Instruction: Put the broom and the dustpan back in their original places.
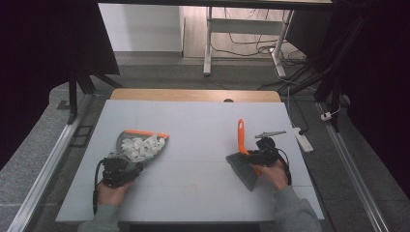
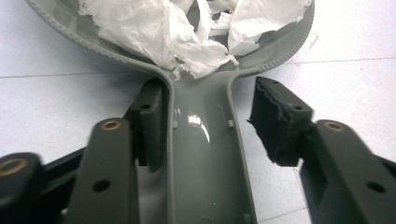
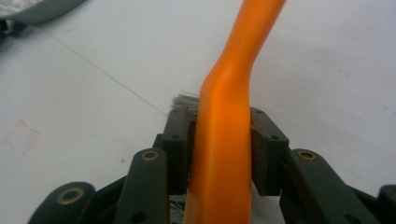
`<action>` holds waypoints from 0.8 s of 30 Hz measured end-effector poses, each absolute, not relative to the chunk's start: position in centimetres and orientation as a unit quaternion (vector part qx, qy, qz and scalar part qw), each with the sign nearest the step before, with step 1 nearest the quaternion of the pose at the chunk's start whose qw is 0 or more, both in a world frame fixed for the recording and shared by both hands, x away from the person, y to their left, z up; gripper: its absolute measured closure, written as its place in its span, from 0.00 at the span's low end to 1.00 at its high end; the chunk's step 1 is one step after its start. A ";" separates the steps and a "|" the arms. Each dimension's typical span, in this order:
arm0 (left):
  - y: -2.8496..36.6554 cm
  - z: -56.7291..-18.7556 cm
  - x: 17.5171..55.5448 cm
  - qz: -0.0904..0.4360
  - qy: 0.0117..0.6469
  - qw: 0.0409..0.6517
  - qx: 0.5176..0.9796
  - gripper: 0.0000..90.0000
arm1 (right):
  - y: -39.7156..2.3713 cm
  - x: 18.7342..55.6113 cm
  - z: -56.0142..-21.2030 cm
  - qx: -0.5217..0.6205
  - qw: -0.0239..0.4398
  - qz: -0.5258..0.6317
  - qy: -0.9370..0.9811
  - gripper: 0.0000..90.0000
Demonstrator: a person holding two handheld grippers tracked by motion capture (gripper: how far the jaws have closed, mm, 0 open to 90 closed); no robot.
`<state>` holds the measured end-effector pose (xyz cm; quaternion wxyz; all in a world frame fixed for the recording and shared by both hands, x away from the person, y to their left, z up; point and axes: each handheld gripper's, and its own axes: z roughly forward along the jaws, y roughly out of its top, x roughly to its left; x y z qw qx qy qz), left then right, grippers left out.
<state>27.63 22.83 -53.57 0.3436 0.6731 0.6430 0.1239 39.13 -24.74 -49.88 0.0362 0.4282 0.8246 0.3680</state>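
A grey dustpan (image 1: 126, 139) with an orange front lip lies at the left of the white table, heaped with crumpled white paper scraps (image 1: 141, 147). My left gripper (image 1: 118, 169) stands open around the dustpan's handle (image 2: 201, 154). Its left pad (image 2: 152, 121) rests against the handle, while the right pad (image 2: 278, 121) stands off it. The paper scraps (image 2: 177, 28) fill the pan just ahead. At the right, my right gripper (image 1: 258, 157) is shut on the orange handle (image 3: 224, 140) of a hand brush (image 1: 241, 135). The brush's grey bristles (image 1: 244, 171) lie on the table.
The white table top (image 1: 203, 125) lies open between the two tools, with faint red marks (image 3: 18, 135) on it. The dustpan's edge (image 3: 42, 9) shows far off in the right gripper view. A white power strip (image 1: 303, 137) lies on the floor beyond the right edge.
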 end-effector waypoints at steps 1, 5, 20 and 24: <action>22.8 -53.5 27.6 0.124 0.643 0.344 0.673 0.48 | -24.8 39.2 -49.9 0.430 0.040 0.364 0.825 0.67; 22.8 -53.5 27.6 0.120 0.642 0.344 0.675 0.40 | -25.1 39.6 -50.3 0.442 0.042 0.352 0.824 0.64; 23.3 -52.5 26.9 0.148 0.636 0.337 0.678 0.24 | -25.4 39.6 -49.9 0.462 0.087 0.324 0.821 0.60; 23.5 -52.4 26.7 0.150 0.625 0.340 0.687 0.24 | -25.4 39.4 -49.7 0.451 0.101 0.326 0.824 0.59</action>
